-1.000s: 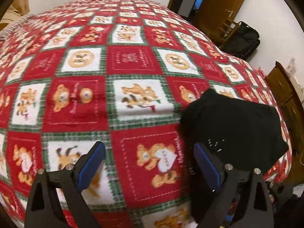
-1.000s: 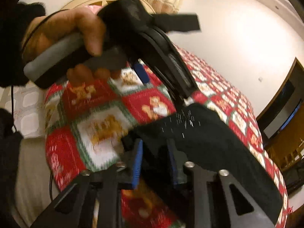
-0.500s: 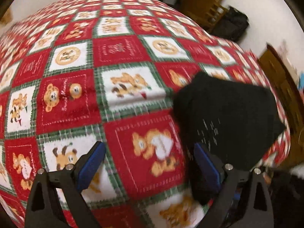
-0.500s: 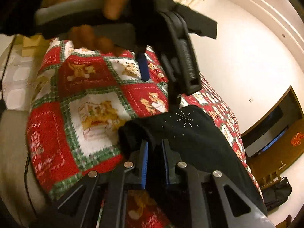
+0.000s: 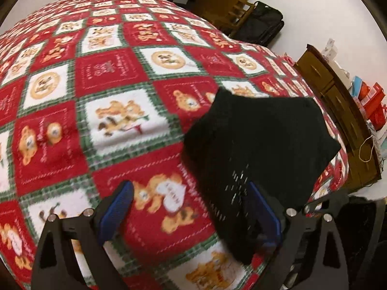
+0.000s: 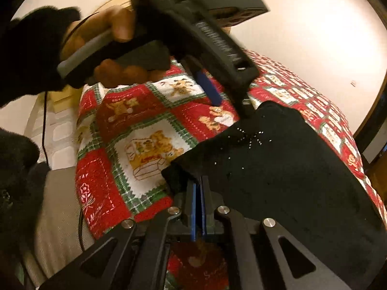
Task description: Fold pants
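Observation:
The black pants (image 5: 261, 142) lie in a folded bundle on the red, white and green bear-print blanket (image 5: 116, 91), near its right edge. My left gripper (image 5: 191, 207) is open over the blanket, its right finger against the bundle's near-left edge. In the right wrist view my right gripper (image 6: 198, 193) is shut on the near edge of the pants (image 6: 285, 176). The left gripper (image 6: 225, 96), held in a hand, shows there above the pants' far corner.
A wooden dresser (image 5: 338, 111) with boxes stands right of the bed. A black bag (image 5: 261, 26) and a wooden chair (image 5: 237, 12) stand by the far wall. A cable (image 6: 79, 222) hangs at the bed's near-left side.
My right gripper has closed fully on the pants' edge. The left gripper has shifted over the blanket, and the bundle sits closer to its right finger.

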### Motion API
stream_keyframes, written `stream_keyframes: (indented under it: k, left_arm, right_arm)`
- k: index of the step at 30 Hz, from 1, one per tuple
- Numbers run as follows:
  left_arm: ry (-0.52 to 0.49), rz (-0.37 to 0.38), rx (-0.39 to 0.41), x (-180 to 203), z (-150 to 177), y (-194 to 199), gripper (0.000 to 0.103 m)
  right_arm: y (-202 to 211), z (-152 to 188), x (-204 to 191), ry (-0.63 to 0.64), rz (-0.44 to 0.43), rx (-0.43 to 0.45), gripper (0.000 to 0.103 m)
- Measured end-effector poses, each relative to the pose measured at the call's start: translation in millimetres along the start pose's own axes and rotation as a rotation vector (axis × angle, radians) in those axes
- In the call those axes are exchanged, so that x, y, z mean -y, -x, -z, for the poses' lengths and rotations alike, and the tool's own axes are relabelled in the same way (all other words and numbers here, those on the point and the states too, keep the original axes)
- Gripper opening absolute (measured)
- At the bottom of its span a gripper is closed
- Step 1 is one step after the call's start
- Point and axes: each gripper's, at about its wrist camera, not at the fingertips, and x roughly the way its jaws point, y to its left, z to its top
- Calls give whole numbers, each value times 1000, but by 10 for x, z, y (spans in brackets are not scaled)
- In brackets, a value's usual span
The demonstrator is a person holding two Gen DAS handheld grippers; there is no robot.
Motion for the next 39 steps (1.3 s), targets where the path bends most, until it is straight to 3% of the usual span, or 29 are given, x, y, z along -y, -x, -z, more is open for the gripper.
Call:
stream_keyframes:
  k: [6,9,12,17,19,27,30,31,32,34,36,39]
  left_arm:
    - [82,121,-12,-8,-113,-49,97]
    - [116,186,-38,14,-106,-69,91]
    - [164,224,-44,-4,-129,-128,74]
    - [266,292,-46,-102,-194,-228,27]
    - [268,303,-36,-95,-202,-248,21]
    - [215,220,-14,-201,-384,-162,20]
    - [214,178,18,-368,-441,-128,30]
    - [202,91,24,-399,-448,-142,28]
    - [180,35,19,-409,-449,-165,17]
    - [179,29,26,-438,-436,-117,16]
    - [187,7,46,-429,-415,-17,23]
    - [146,-59,97,-301,-319,206,46]
  right_arm:
    - [48,92,-49,33,-59,-22,3]
    - [47,92,30,-3,-86,-16,3]
    - [48,121,-4,9,-79,-11,3]
    - [109,214,-69,21,-70,-17,3]
    - [90,203,-83,19,-73,-18,3]
    - [61,204,-161,15,-56,-10,3]
    - [28,210,-210,37,-40,-11,3]
    - [27,218,-216,46,-35,-10,3]
    - [30,218,-222,51,-31,-8,4]
    - [47,198,-195,30,-39,-1,4]
    - [81,178,-168,-2,-43,17,3]
    - [240,108,-73,-86,-50,77,4]
